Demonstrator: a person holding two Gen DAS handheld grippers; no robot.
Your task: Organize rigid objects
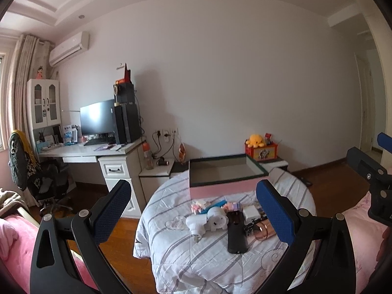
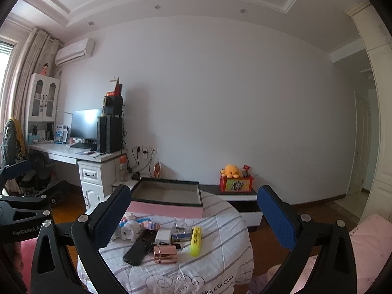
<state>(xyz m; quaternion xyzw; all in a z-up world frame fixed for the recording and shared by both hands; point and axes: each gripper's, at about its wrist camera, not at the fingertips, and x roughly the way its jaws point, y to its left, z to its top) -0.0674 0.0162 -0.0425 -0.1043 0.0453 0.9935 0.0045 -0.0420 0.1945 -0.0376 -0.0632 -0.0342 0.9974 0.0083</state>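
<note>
Both your left tool (image 1: 193,210) and right tool (image 2: 193,215) hang spread and empty above the quilt-covered counter (image 2: 220,225), where the stiff, light yellow highlighter (image 2: 195,240) lies before the pink box (image 2: 166,209); pinch it across its narrow middle.

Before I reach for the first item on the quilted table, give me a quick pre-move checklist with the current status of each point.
1. Left gripper open, holding nothing: ok.
2. Right gripper open, holding nothing: ok.
3. Pink open-topped box with dark rim looks empty, ready to receive: ok.
4. Yellow highlighter pen lies apart from the pile, free to grasp: ok.
5. Black remote control free of its neighbours: not ok, the shiny rose-gold cylinder lies against it.
6. Firmness of the striped quilted table cover: cannot tell.
</note>
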